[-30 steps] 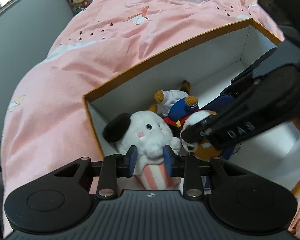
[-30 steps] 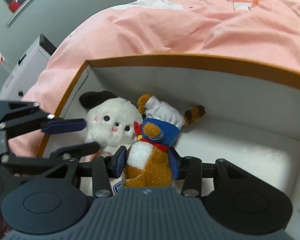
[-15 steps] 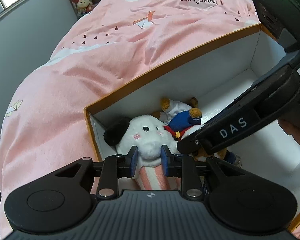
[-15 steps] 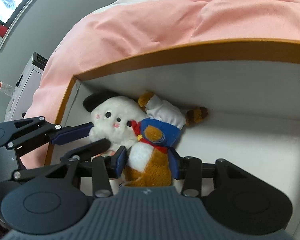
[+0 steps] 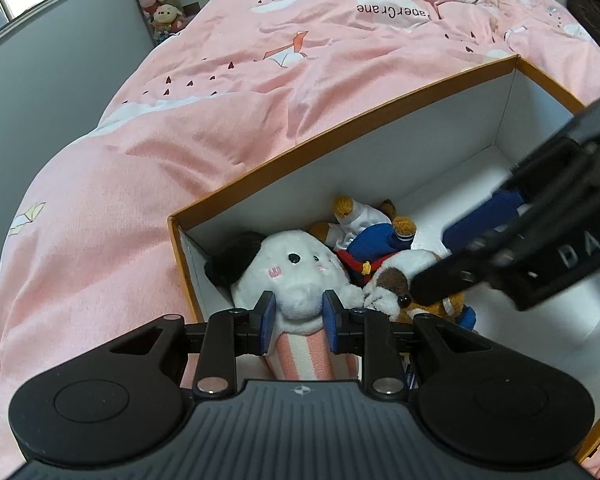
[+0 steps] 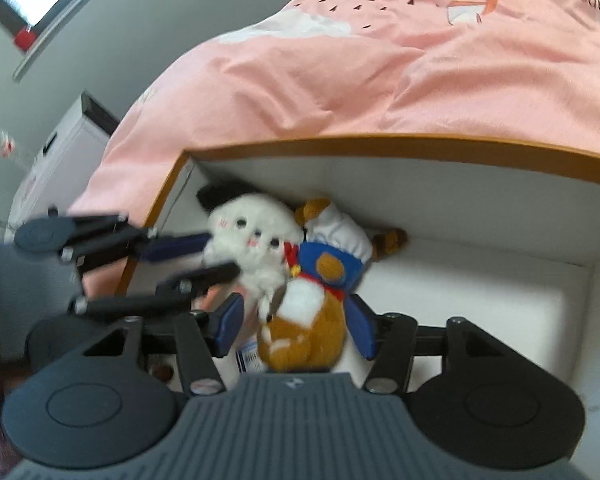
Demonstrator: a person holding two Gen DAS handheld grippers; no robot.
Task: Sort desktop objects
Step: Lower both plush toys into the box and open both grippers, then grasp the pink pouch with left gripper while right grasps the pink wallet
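Pinched the white plush (image 5: 296, 276) tight between the left gripper (image 5: 296, 322) pads inside the box (image 5: 340, 128), while the right gripper (image 6: 296, 326) jaws were opening around the brown plush (image 6: 304, 332) just beside it.

"PaperCrane" (upside down) on pink duvet (image 5: 260, 92)

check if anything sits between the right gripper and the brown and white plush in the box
Nothing visible does. The brown and white plush already sits between the right gripper fingers, whose jaws are opening. The white plush, pinched by the left gripper, leans against its side.
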